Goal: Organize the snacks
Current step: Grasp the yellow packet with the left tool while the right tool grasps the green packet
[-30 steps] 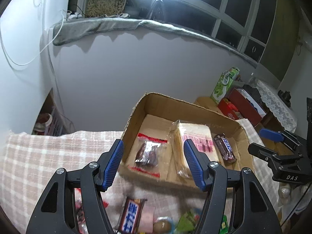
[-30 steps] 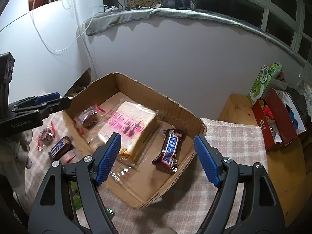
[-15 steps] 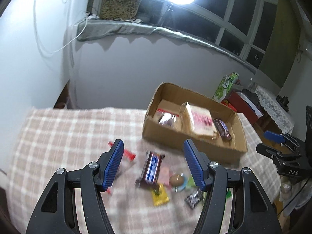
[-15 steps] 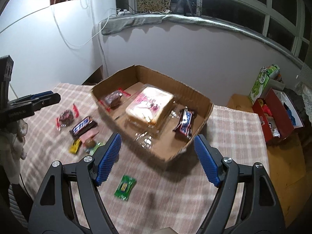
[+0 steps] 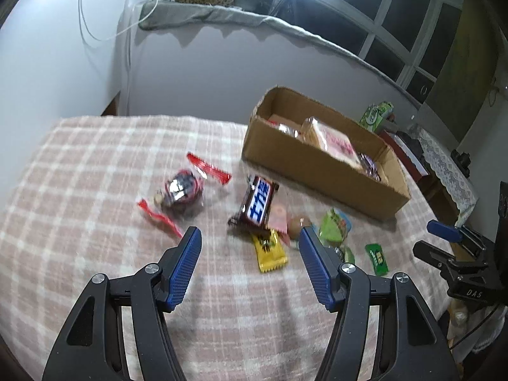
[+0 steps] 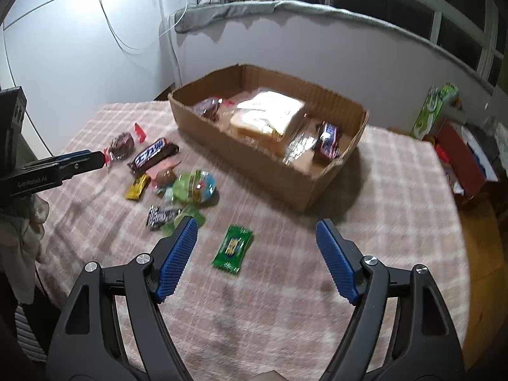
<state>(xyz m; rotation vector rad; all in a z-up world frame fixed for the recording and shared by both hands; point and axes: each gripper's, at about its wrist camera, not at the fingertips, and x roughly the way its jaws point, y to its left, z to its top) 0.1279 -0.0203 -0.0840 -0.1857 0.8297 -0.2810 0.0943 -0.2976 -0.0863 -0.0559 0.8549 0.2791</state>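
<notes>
Checked cloth [image 6: 381,190] blurred; box [image 6: 254,162] contents smeared | left claw [image 5: 249,238] spread; right claw [image 6: 257,228] spread, both empty

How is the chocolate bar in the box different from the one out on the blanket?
The boxed chocolate bar lies inside the cardboard box beside the wrapped bread; the loose chocolate bar lies on the checked blanket among other snacks. The boxed one points away from the right camera, the loose one lies slantwise. Both have dark wrappers with blue-and-white lettering.
</notes>
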